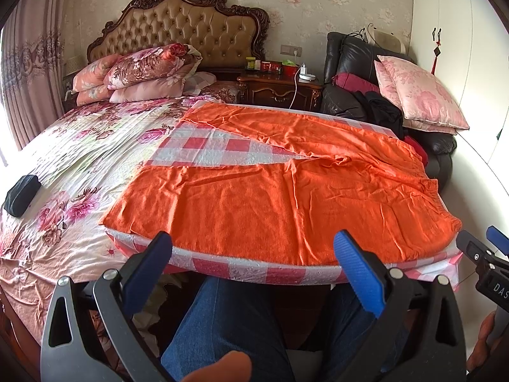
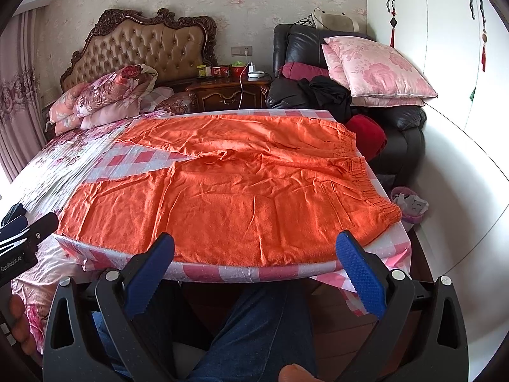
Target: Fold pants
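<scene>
well, we see the orange pants (image 1: 286, 191) lying flat on a red-checked board (image 1: 222, 269) atop the bed (image 1: 79, 159), long axis running left to right, elastic waistband at the right end and leg hems at the left, the two legs parting in a v. our left gripper (image 1: 253, 273) and right gripper (image 2: 257, 275) hang just short of the near edge, both spread wide and empty. only the right wrist view shows the waistband gathers (image 2: 366, 175); only the left shows a dark case (image 1: 22, 195) on the bedspread
</scene>
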Motion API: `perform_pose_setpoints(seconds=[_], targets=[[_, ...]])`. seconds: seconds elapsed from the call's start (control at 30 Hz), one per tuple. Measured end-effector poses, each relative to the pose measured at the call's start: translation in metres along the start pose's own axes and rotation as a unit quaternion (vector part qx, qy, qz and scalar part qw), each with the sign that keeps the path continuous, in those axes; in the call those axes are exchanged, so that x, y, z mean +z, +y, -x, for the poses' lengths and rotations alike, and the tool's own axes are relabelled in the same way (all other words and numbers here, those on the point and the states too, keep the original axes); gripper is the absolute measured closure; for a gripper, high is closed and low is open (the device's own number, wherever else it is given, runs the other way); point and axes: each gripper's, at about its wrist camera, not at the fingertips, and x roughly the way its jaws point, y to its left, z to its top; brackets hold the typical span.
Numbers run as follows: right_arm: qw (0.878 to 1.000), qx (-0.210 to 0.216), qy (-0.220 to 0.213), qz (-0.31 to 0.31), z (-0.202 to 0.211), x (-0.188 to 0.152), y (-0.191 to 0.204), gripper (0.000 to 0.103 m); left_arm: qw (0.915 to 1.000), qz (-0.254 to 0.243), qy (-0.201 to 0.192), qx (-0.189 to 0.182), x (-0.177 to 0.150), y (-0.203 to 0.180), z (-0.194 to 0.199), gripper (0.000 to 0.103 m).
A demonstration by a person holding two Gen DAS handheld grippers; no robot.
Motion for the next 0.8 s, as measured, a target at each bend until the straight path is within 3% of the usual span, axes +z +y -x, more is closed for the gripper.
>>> perform_pose_setpoints(seconds=[0.8], targets=[[1.0,0.001,0.0,0.0,0.0009,0.0,-0.0022,0.005,1.0,0.0,-0.002,0.0,0.0007,0.0013,0.001,0.001]])
